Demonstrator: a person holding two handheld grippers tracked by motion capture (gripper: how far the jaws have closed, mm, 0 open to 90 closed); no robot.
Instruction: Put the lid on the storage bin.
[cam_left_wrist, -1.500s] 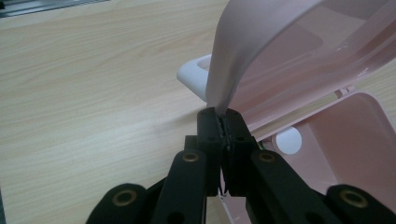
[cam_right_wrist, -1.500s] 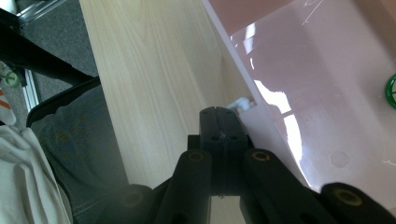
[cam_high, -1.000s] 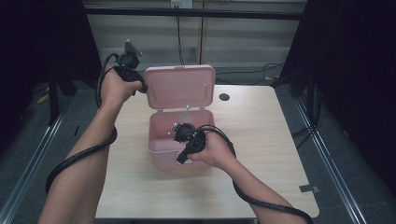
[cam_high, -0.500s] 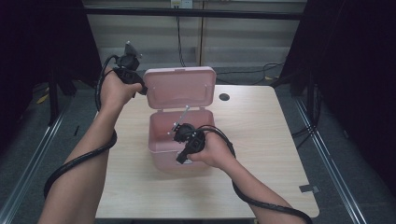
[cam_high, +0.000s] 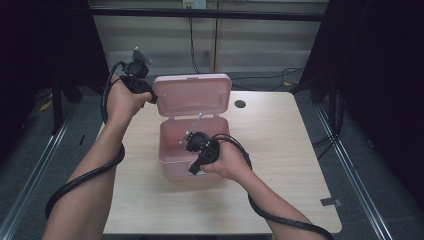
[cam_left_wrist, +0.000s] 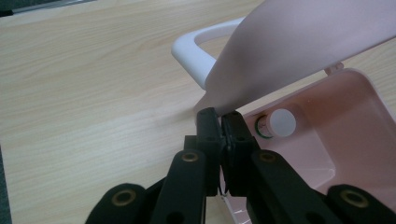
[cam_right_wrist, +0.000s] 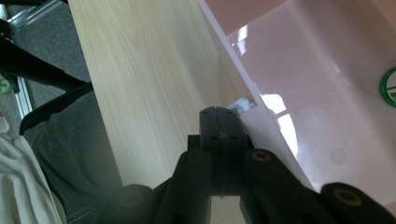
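Wooden table (cam_high: 280, 150) carries the pink box (cam_high: 192, 152) mid-table, nearer its far edge. Left gripper (cam_high: 150, 96) clamped on the lid (cam_high: 192, 95) corner, lid unchanged from a second ago, upright. Right gripper (cam_high: 196, 167) together, bracing the box's near wall. Small white-capped bottle (cam_left_wrist: 279, 123) inside; access open.

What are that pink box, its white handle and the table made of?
The pink box looks like smooth, glossy moulded plastic: bright window-like reflections sit on its inner wall. The white handle seems plastic too, rounded, with a soft sheen. The table shows pale wood grain with a matt finish; solid wood or laminate, I cannot tell.
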